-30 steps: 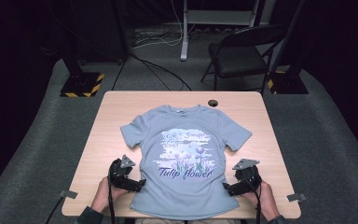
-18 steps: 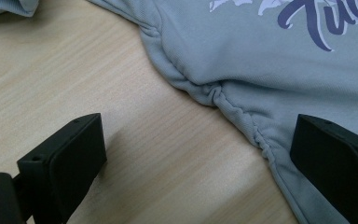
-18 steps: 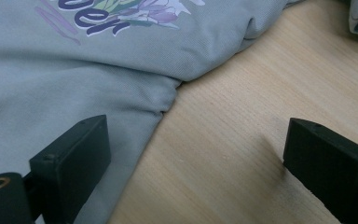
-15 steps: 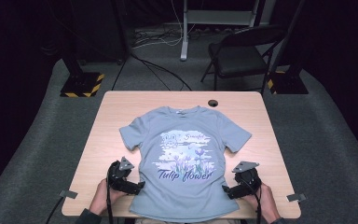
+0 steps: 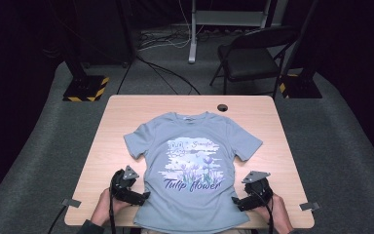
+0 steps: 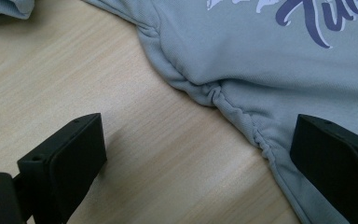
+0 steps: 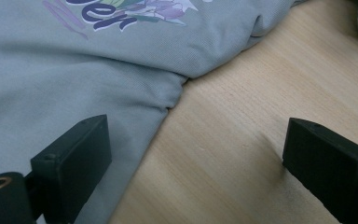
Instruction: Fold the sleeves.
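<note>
Nearest to me, my left gripper [image 5: 143,196] sits low at the near left edge of the T-shirt [image 5: 195,170]. Through the left gripper view its two blocky, matte black jaws stand spread wide: one over bare wood, the other over cloth, with the shirt's side seam [image 6: 233,112] running between them. That seam is puckered into small ripples, and the knit looks soft and finely ribbed.

My right gripper [image 5: 234,201] mirrors it at the near right edge. In the right gripper view its jaws are also spread wide, holding nothing; one hangs over the grey-blue fabric, the other over the table [image 7: 242,140]. Between them the shirt's edge folds over in a rounded lip where two layers meet.

The table [image 5: 121,126] is pale wood-grain laminate, smooth, rectangular with straight edges. The shirt lies flat across its middle, front up, hem hanging slightly over the near edge and collar pointing away from me. Both short sleeves [image 5: 135,144] splay outward. The printed panel on the chest shows purple tulips over white patches, with curly dark-blue lettering below.

Beyond the collar, a small round black grommet [image 5: 222,107] is set into the tabletop near its far edge. Farther off, on the grey carpet, stands a black folding chair [image 5: 253,61], with a yellow-and-black striped stand base [image 5: 86,88] to the left.
</note>
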The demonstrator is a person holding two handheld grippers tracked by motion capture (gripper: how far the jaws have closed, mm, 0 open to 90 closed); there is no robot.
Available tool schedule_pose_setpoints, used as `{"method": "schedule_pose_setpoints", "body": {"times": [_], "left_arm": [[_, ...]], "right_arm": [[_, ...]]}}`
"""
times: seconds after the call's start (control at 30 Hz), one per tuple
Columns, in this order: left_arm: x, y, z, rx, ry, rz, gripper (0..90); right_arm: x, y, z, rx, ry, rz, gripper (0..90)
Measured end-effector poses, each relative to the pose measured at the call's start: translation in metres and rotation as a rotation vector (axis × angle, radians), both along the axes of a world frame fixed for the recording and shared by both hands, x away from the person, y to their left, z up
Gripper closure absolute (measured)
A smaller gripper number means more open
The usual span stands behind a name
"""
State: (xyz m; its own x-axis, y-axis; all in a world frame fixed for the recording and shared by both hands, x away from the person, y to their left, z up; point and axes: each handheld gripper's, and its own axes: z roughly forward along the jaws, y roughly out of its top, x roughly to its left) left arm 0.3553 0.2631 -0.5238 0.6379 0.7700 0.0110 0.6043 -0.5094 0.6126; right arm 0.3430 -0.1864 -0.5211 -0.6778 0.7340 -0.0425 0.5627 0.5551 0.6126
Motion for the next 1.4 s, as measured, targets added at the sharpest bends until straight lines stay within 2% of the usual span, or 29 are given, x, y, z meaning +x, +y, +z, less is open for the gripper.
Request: {"method": "schedule_pose_setpoints", "body": {"times": [0.6,1.4], "left_arm": [[-0.004,0.003,0.001,0.011,0.009,-0.018,3.1],[-0.009,0.004,0.001,0.015,0.018,-0.025,3.1]], "right_arm": [[-0.006,0.003,0.0,0.003,0.021,0.011,7.1],[-0.014,0.006,-0.001,0.008,0.027,0.023,7.1]]}}
